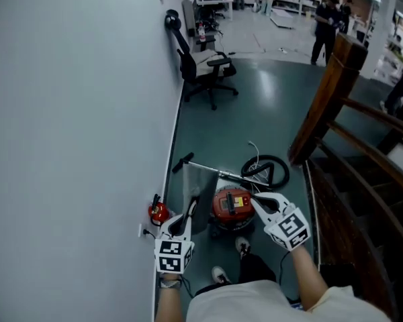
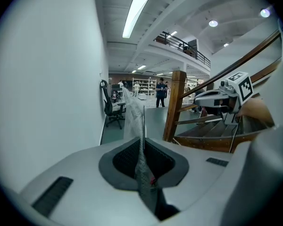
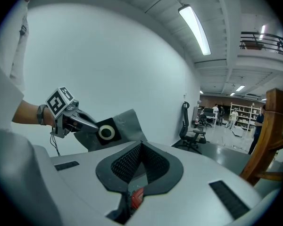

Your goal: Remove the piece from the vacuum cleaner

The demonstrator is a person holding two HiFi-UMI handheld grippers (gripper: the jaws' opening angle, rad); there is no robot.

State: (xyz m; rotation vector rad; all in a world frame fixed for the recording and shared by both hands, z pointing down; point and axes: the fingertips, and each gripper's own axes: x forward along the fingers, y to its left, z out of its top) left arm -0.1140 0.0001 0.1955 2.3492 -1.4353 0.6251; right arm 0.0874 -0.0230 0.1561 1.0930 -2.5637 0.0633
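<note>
In the head view a red vacuum cleaner (image 1: 232, 206) stands on the green floor below me, its black hose (image 1: 270, 171) coiled behind it. My left gripper (image 1: 191, 206) is shut on a grey dust bag (image 1: 201, 186) and holds it up left of the cleaner. In the left gripper view the bag (image 2: 140, 140) runs edge-on between the pads. The right gripper view shows the bag (image 3: 125, 124) with a white ring (image 3: 106, 133) on its dark collar, pinched by the left gripper (image 3: 92, 125). My right gripper (image 1: 254, 201) hangs above the cleaner, shut and empty.
A white wall (image 1: 74, 113) runs along the left. A red fire extinguisher (image 1: 158, 212) sits at its foot. The vacuum's metal wand (image 1: 211, 172) lies behind the cleaner. A wooden stair post (image 1: 329, 92) and steps rise at the right. An office chair (image 1: 205, 72) and standing people are further off.
</note>
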